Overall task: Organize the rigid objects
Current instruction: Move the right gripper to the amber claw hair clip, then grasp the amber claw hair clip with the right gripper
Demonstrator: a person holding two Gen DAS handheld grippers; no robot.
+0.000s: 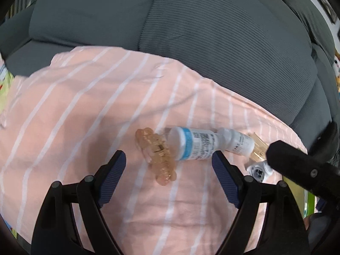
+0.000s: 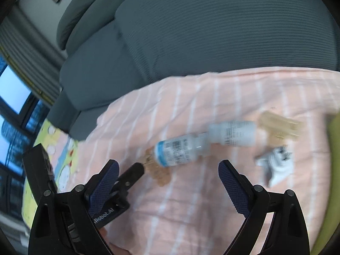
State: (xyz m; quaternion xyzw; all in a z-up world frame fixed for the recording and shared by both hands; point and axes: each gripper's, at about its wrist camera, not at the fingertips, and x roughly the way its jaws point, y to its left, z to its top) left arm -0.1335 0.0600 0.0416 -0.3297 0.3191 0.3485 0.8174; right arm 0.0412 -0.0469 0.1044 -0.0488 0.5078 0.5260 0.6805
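While both our grippers hang over the pink striped cloth [image 1: 85,110], neither holds anything. Our left gripper [image 1: 169,165] stands with its jaws spread wide, and the amber clip [image 1: 156,155] and the near end of the big bottle [image 1: 191,145] lie on the cloth just beyond its tips, untouched. Our right gripper [image 2: 169,171] is likewise spread wide and empty, with the same big bottle lying a little beyond its tips.

The things form a row across the cloth. From the left wrist view, the clip is at the left, touching the bottle's capped end. The big bottle lies on its side, and a small bottle [image 1: 238,142] lies end to end with it on the right. Further right is a clear comb-like piece [image 1: 258,149], and nearer us a small white part [image 1: 258,170], partly hidden by a finger of our right gripper.

A grey sofa [image 1: 191,31] rises behind the cloth. The right wrist view is blurred.
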